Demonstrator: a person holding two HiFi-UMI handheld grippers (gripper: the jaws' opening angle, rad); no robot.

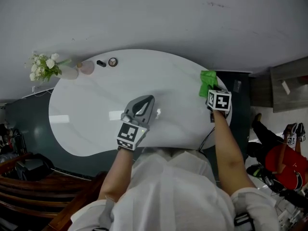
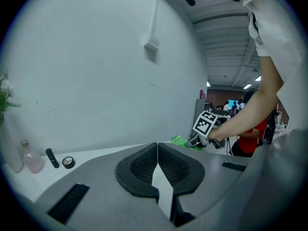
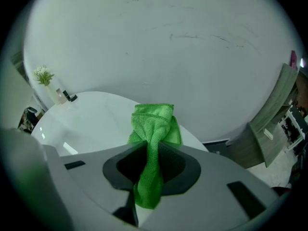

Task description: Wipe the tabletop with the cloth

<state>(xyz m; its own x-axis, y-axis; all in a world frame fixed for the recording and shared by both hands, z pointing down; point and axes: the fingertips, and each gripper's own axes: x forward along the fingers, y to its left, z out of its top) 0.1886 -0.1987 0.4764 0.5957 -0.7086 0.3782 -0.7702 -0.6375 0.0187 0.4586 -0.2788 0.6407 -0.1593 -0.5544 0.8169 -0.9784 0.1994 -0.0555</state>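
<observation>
Cloth (image 3: 153,124), green, pinched in my right tongs (image 3: 150,170) at the tabletop's (image 1: 96,114) right edge. My left tongs (image 2: 158,165): pressed together, empty.

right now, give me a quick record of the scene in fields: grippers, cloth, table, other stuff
left gripper: jaws together, nothing between them, over the table's near side
right gripper: shut on the cloth
cloth: green, bunched, at the table's right end
table: white, oval, glossy
far left end: flowers in a vase, pink bottle, black tube, round compact
</observation>
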